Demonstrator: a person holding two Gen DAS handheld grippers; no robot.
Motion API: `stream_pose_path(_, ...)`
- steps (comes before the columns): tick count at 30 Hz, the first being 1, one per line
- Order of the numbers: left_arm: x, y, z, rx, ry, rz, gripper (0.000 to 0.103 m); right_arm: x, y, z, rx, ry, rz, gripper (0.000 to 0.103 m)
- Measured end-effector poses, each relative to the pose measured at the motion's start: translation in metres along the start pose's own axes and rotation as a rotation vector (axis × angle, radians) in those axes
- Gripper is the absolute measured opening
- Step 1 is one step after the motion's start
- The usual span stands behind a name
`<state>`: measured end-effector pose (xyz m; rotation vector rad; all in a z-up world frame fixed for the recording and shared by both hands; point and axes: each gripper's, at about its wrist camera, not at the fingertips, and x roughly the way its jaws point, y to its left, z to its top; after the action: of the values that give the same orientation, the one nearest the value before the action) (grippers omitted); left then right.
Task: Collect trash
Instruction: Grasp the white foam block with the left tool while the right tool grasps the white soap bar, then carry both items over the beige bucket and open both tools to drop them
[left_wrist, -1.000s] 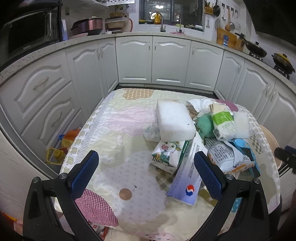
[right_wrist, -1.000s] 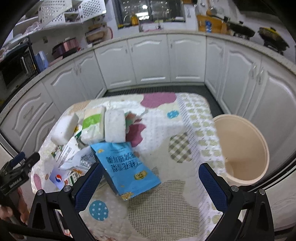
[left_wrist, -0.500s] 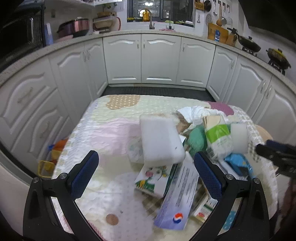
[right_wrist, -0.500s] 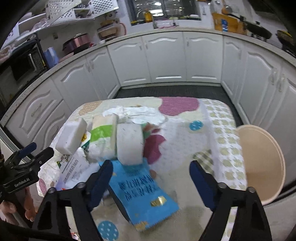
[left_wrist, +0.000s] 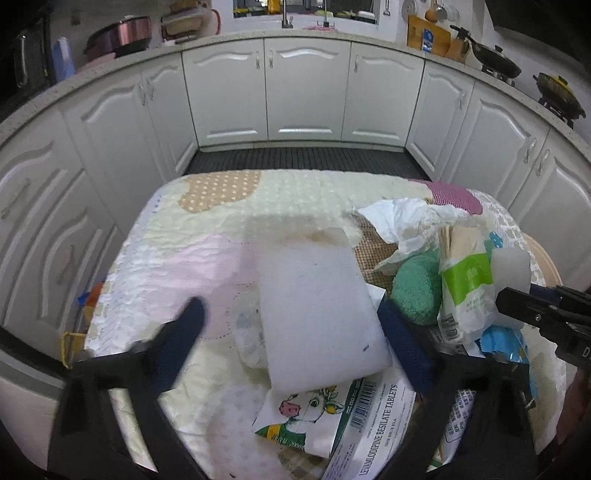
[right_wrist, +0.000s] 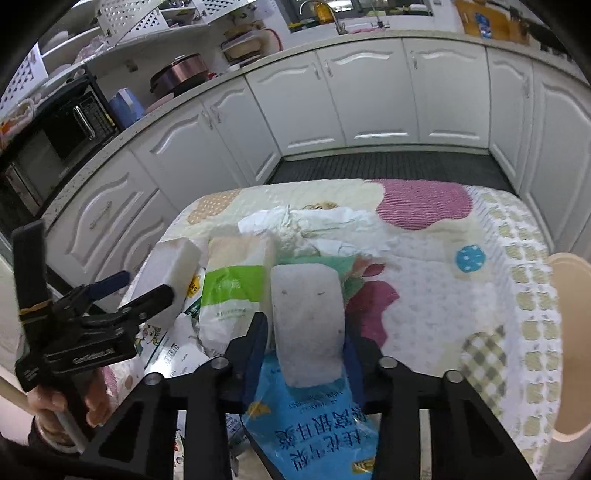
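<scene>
A pile of trash lies on the quilted table (left_wrist: 229, 236). A large white foam block (left_wrist: 317, 314) lies between the fingers of my left gripper (left_wrist: 291, 321). Its jaws are closing; the left pad still stands clear of the block. My right gripper (right_wrist: 304, 339) is closing on a smaller white foam block (right_wrist: 306, 321), with both pads against its sides. That block rests on a blue packet (right_wrist: 314, 424). The right wrist view shows the left gripper (right_wrist: 142, 286) around the large block (right_wrist: 166, 273). The right gripper (left_wrist: 524, 297) shows at the left wrist view's right edge.
The pile also holds a green-and-white packet (left_wrist: 469, 291), a green sponge (left_wrist: 417, 291), crumpled white paper (left_wrist: 406, 218), a tablet box (left_wrist: 373, 424) and a milk carton (left_wrist: 306, 413). A beige bin (right_wrist: 569, 350) stands right of the table. White cabinets ring the room.
Both grippers have moved forward into the pile. The right jaws went from wide open to closed on the smaller foam block. The left jaws have narrowed around the large block.
</scene>
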<state>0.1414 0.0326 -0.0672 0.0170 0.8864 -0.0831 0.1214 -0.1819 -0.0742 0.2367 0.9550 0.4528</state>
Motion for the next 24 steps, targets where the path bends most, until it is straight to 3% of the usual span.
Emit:
stream_pose_path(3, -0.001, 0.005, 0.001, -0.027, 0.012, -0.059, 0.058, -0.004, 0.000, -0.002, 0.005, -0.019, 0.023, 0.028)
stream_pose_path(6, -0.011, 0.007, 0.002, -0.018, -0.013, -0.018, 0.057, -0.013, 0.002, -0.005, -0.001, -0.048, 0.032, 0.027)
stream_pose_path(14, -0.061, 0.001, 0.006, -0.023, -0.093, -0.086, 0.057, -0.052, 0.006, -0.011, -0.012, -0.123, 0.020, 0.027)
stream_pose_path(24, -0.088, -0.082, 0.005, 0.080, -0.121, -0.190, 0.057, -0.097, -0.029, -0.031, 0.007, -0.168, -0.101, 0.027)
